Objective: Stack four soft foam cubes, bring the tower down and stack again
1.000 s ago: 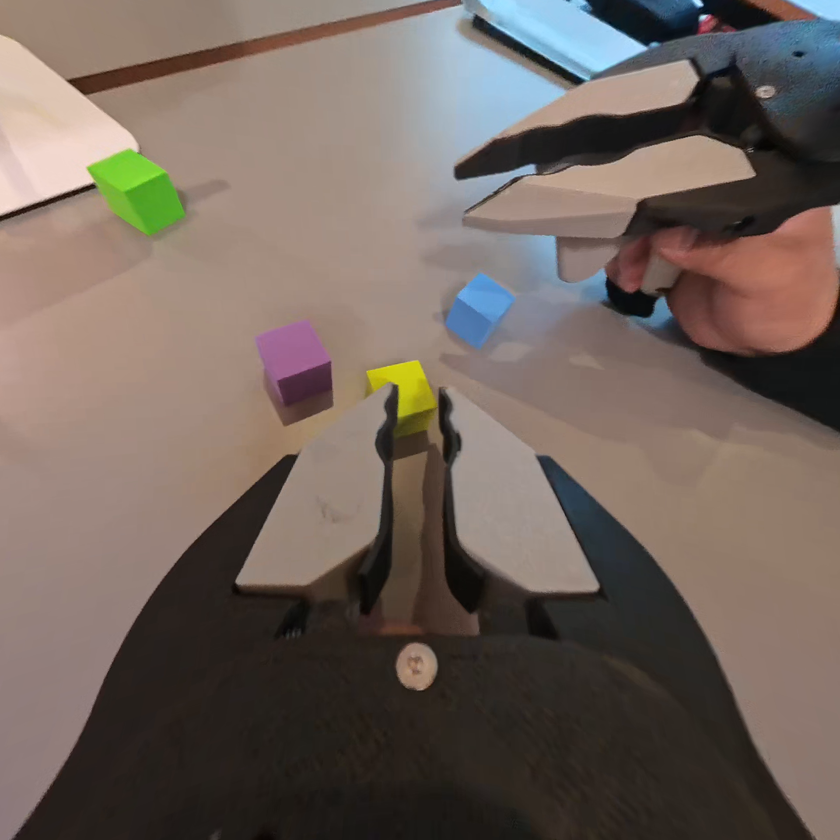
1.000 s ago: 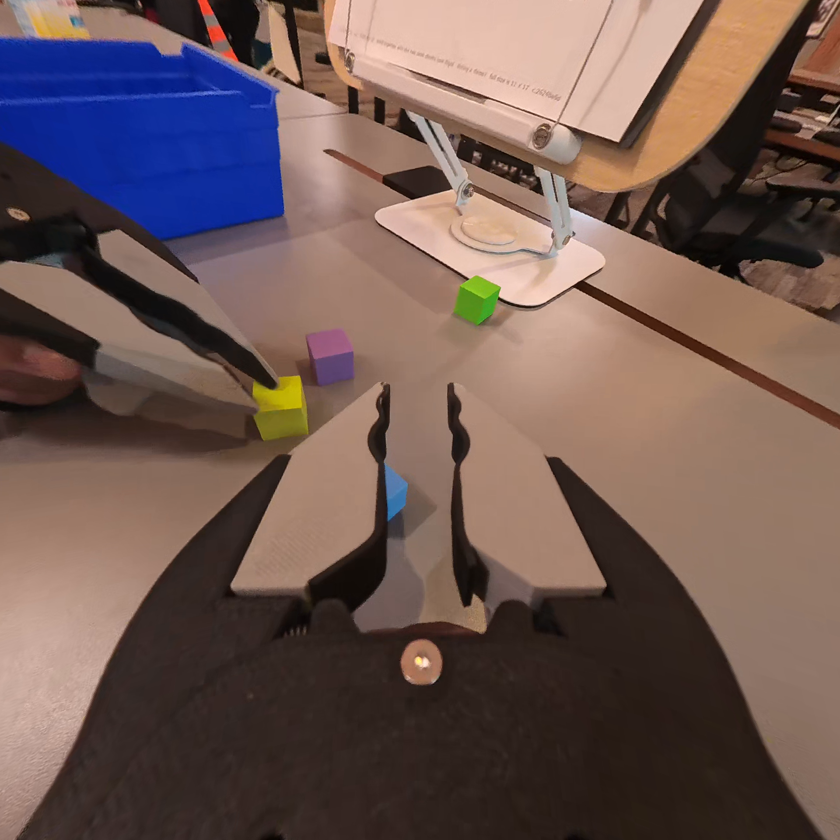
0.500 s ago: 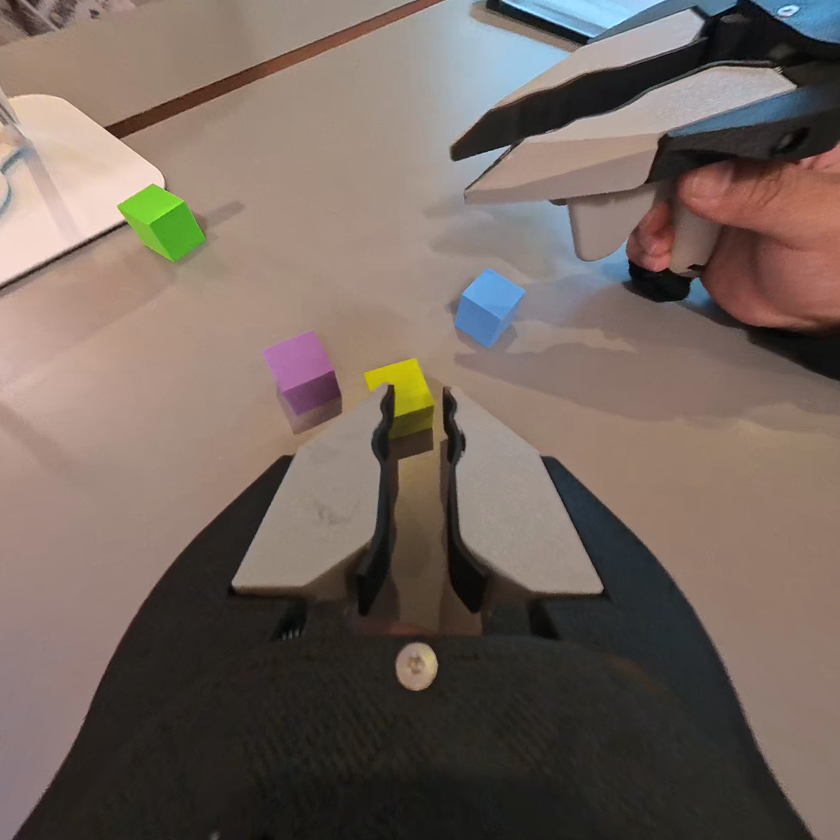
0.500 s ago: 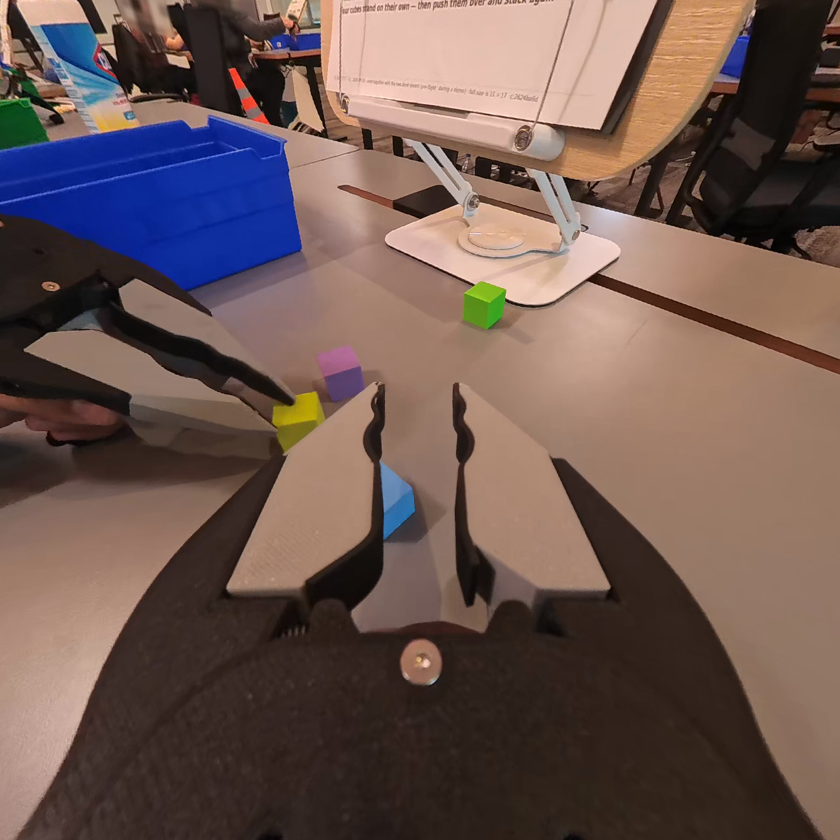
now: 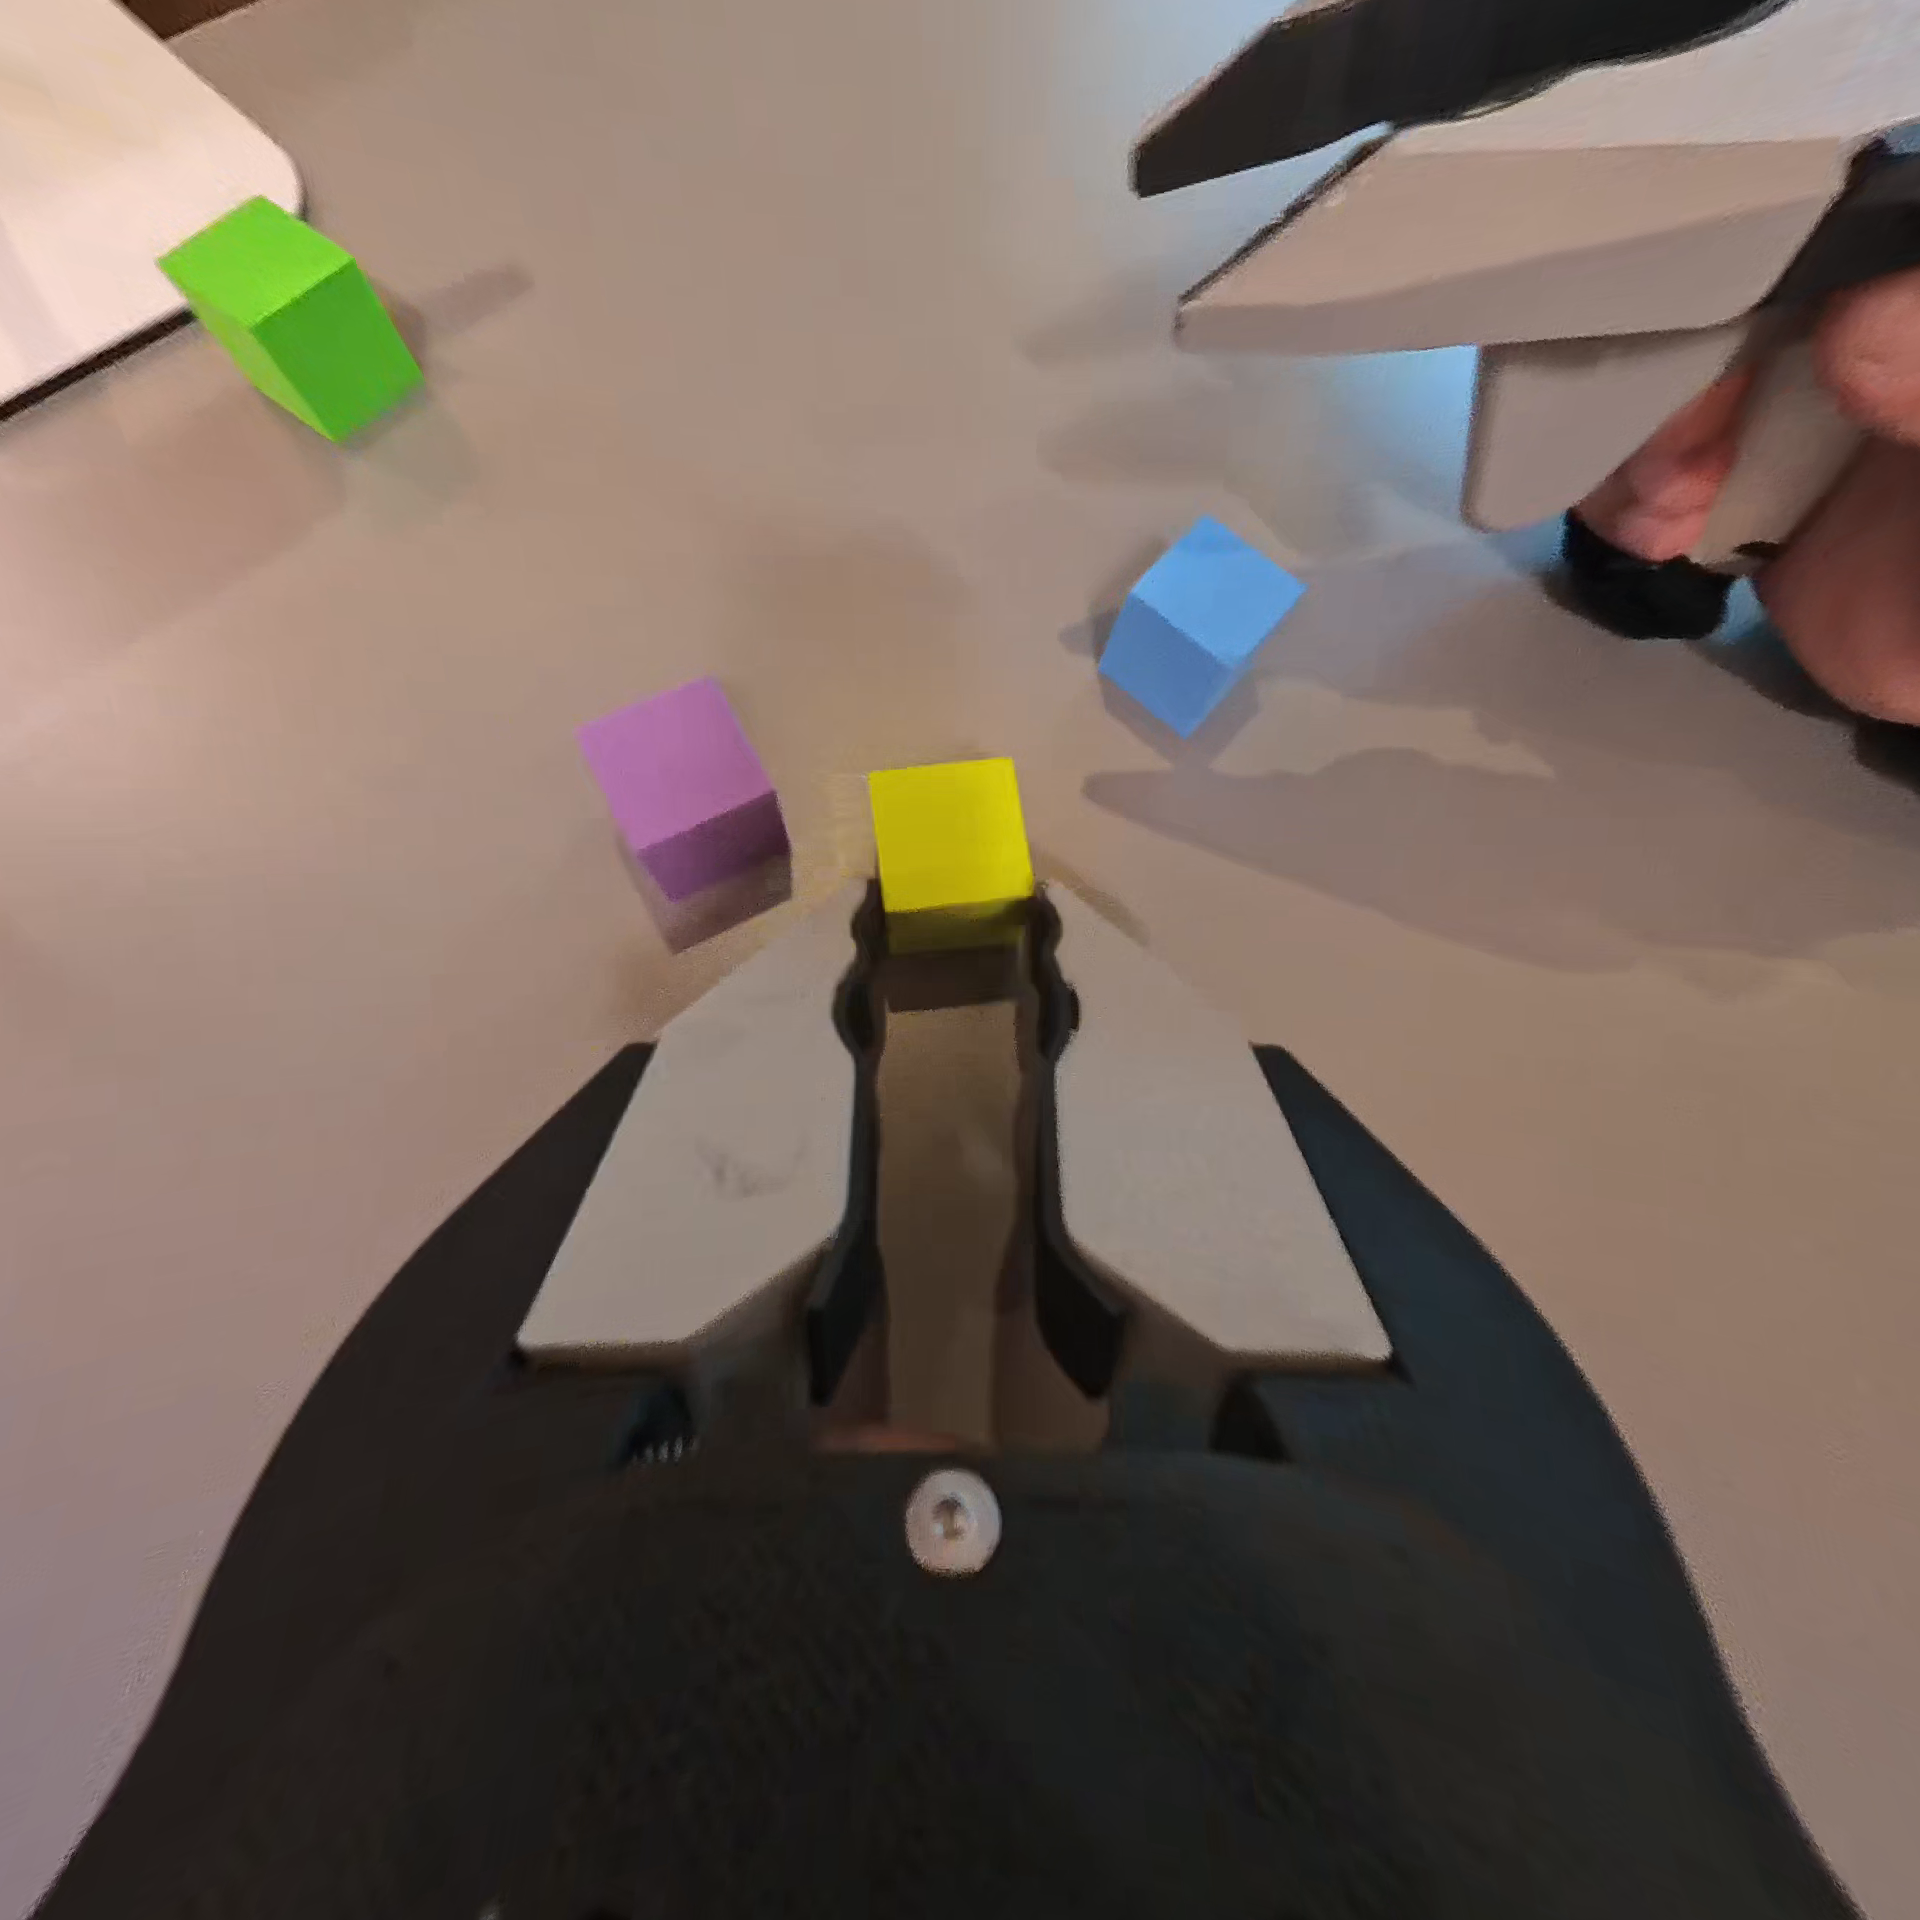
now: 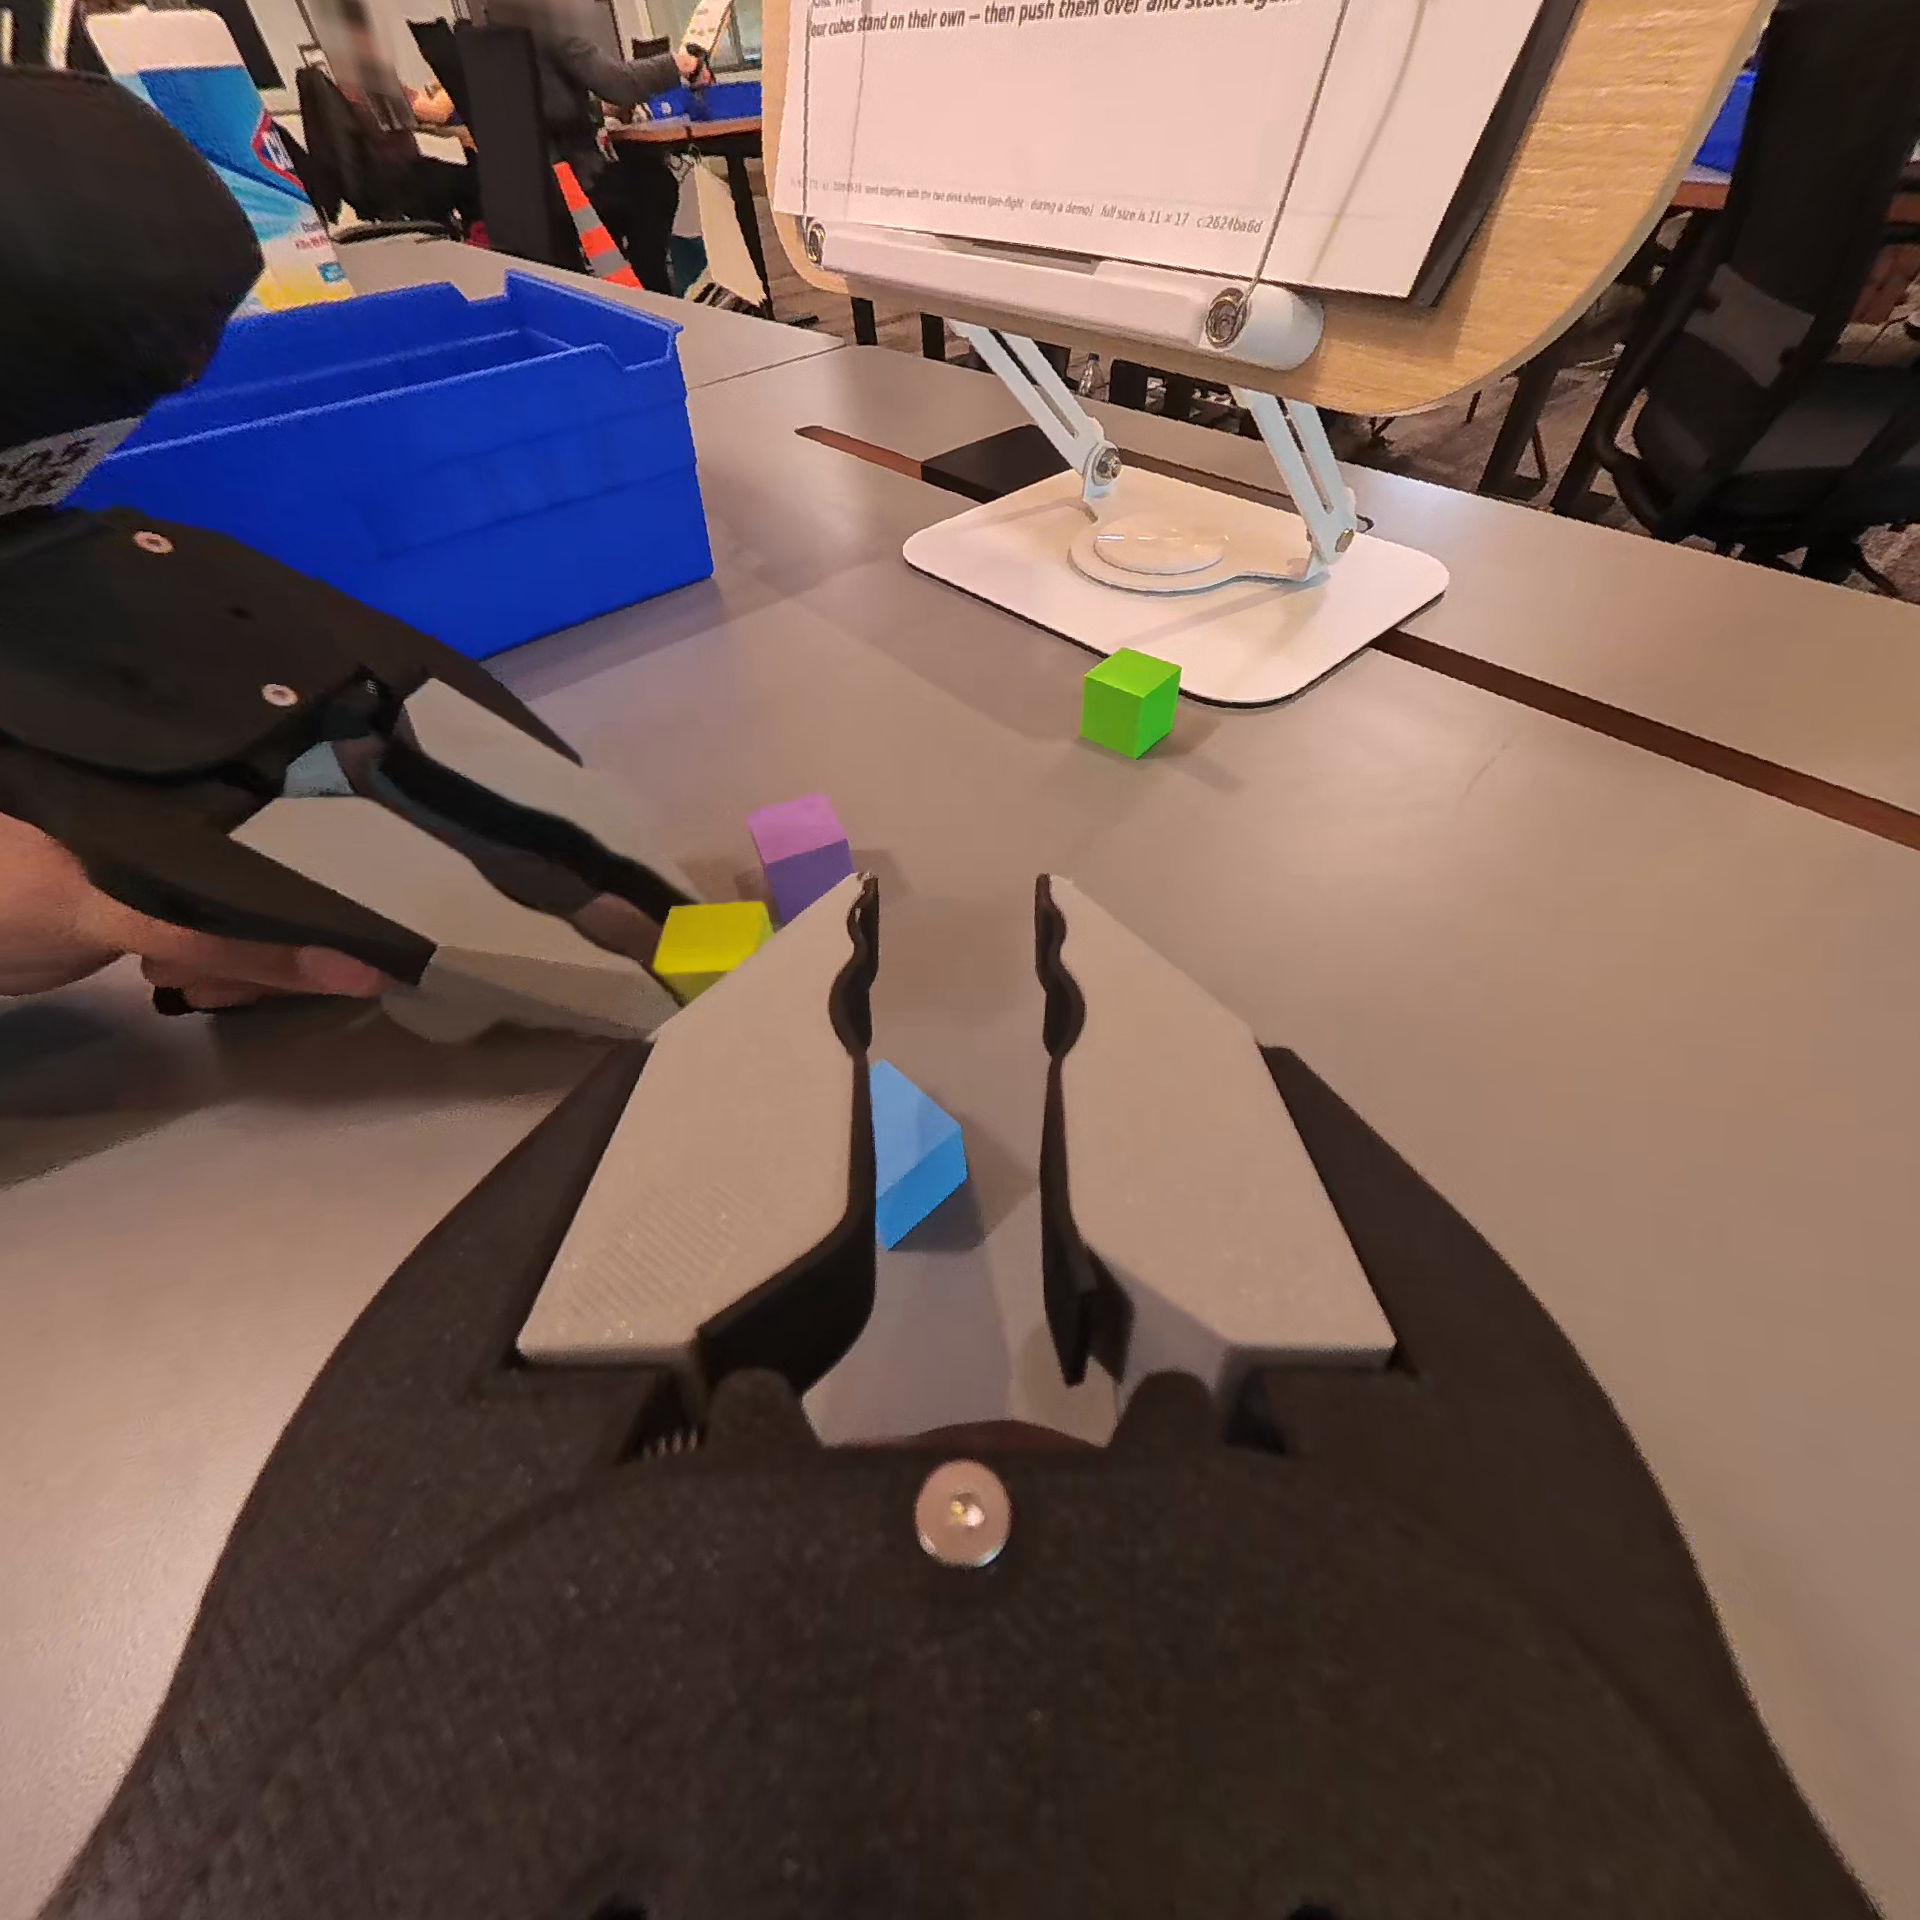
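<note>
Four foam cubes lie apart on the grey table. The yellow cube [image 5: 951, 836] [image 6: 712, 940] sits with its near end between the tips of my left gripper [image 5: 951, 914] [image 6: 665, 966], whose jaws are open about a cube's width and low on the table. The purple cube [image 5: 681, 790] [image 6: 800, 847] is just left of it. The blue cube [image 5: 1195, 623] [image 6: 914, 1153] lies tilted under my right gripper [image 6: 956, 904] [image 5: 1162, 244], which is open, empty and held above it. The green cube [image 5: 291, 317] [image 6: 1130, 701] stands farther off by the stand.
A white stand base [image 6: 1174, 582] [image 5: 94, 208] holding a wooden board with paper is at the back. A blue bin [image 6: 416, 457] stands at the back left. A brown seam [image 6: 1662, 727] crosses the table. Chairs and people are beyond the table. About 10 cm separates my left fingertips from my right.
My left gripper has opened wider and moved forward, so the yellow cube now sits between its tips. My right gripper has drifted up and to the right, still open.
</note>
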{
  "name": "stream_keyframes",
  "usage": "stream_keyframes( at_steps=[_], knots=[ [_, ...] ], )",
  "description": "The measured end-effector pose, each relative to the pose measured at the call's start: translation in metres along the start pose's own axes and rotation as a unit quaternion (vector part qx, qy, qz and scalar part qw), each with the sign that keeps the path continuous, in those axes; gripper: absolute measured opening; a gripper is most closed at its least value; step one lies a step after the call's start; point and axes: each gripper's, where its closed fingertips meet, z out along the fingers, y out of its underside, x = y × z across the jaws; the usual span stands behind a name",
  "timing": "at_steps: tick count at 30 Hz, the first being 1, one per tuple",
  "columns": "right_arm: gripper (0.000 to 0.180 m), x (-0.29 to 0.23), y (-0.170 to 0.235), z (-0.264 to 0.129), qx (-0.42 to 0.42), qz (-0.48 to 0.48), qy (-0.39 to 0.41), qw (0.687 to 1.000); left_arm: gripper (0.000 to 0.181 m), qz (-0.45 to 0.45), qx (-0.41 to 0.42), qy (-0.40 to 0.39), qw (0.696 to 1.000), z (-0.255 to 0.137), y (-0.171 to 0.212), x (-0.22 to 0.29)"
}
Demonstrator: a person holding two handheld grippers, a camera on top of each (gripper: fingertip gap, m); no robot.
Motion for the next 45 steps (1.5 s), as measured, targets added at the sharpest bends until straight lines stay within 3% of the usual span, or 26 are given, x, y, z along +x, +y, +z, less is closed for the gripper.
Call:
stream_keyframes(
  at_steps=[9,16,20,24,33,37,45],
  knots=[
    [0.030,-0.012,-0.002,-0.003,0.002,-0.019,-0.039,0.999,0.025,0.187,-0.021,0.124,0.974,-0.015,0.025,0.056],
    [0.033,-0.019,-0.002,-0.002,0.004,-0.022,-0.065,0.998,0.025,0.219,-0.030,0.196,0.955,-0.025,0.035,0.068],
    [0.036,-0.034,0.004,-0.001,-0.012,-0.031,-0.118,0.992,0.025,0.248,-0.027,0.211,0.945,-0.032,0.041,0.074],
    [0.040,-0.048,0.011,-0.007,-0.038,-0.036,-0.188,0.981,0.027,0.284,-0.011,0.195,0.939,-0.035,0.041,0.076],
    [0.050,-0.019,0.025,-0.027,-0.071,-0.010,-0.226,0.971,0.067,0.273,-0.006,0.171,0.947,-0.038,0.041,0.065],
    [0.048,-0.017,0.027,-0.029,-0.079,0.004,-0.239,0.968,0.063,0.260,-0.007,0.159,0.952,-0.036,0.040,0.059],
    [0.048,-0.022,0.049,-0.023,-0.141,-0.059,-0.217,0.964,0.061,0.229,-0.009,0.125,0.965,-0.031,0.033,0.043]
  ],
)
